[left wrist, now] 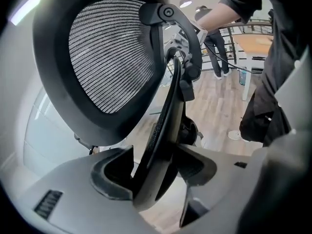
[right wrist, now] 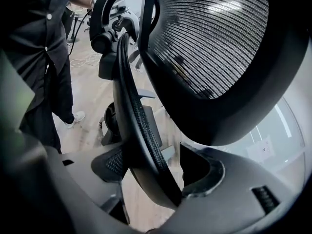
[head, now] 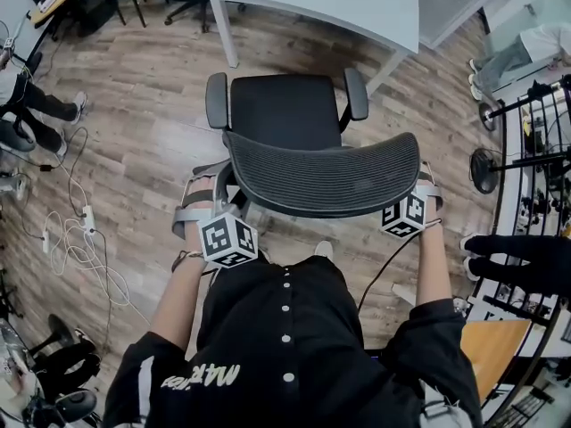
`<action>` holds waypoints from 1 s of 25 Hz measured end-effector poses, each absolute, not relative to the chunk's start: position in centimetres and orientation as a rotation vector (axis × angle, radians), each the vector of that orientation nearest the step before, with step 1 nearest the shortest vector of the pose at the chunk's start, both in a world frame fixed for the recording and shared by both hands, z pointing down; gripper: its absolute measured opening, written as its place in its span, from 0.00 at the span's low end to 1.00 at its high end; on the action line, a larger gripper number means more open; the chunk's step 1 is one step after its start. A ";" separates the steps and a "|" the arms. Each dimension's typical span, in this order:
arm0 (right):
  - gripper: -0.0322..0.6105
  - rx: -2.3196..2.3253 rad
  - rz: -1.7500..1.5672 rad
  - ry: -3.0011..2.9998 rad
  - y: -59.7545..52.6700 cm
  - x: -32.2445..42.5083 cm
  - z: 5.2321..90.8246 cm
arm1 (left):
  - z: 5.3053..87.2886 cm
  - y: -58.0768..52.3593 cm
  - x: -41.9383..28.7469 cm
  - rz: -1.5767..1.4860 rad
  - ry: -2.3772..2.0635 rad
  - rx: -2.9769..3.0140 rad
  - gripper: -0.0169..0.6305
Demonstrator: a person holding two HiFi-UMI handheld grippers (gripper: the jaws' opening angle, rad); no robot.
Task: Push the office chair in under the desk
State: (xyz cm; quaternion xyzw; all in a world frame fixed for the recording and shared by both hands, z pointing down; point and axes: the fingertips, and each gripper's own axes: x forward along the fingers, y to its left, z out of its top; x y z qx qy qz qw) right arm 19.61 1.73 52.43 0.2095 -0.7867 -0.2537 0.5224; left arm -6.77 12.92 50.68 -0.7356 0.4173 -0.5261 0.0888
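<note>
Clamping the curved black rim of the ribbed mesh backrest (head: 321, 172), the left claw (left wrist: 156, 172) and the right claw (right wrist: 155, 168) each grasp 1 side. The office chair (head: 285, 114), with 2 rounded armrests (head: 217, 101), stands on the wood-plank floor (head: 134, 123), facing the smooth white worktop (head: 339, 3), close before it.

The brown wooden floor (head: 143, 105) holds the office chair (head: 294, 114), right in front of the fingers (head: 192, 214). The white desk (head: 339, 3) stands farther past the fingers. White cables (head: 78, 243) lie on it, off to the fingers' left.
</note>
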 end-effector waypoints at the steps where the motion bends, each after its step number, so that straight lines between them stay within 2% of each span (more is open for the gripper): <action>1: 0.55 0.510 -0.603 -1.882 1.9 19.5 52.4 | 50.7 12.8 -6.9 -1.564 1.232 -2.190 0.46; 25: 0.54 0.654 -0.514 -1.825 5.5 16.4 52.3 | 50.7 11.9 -11.5 -1.508 1.020 -2.229 0.45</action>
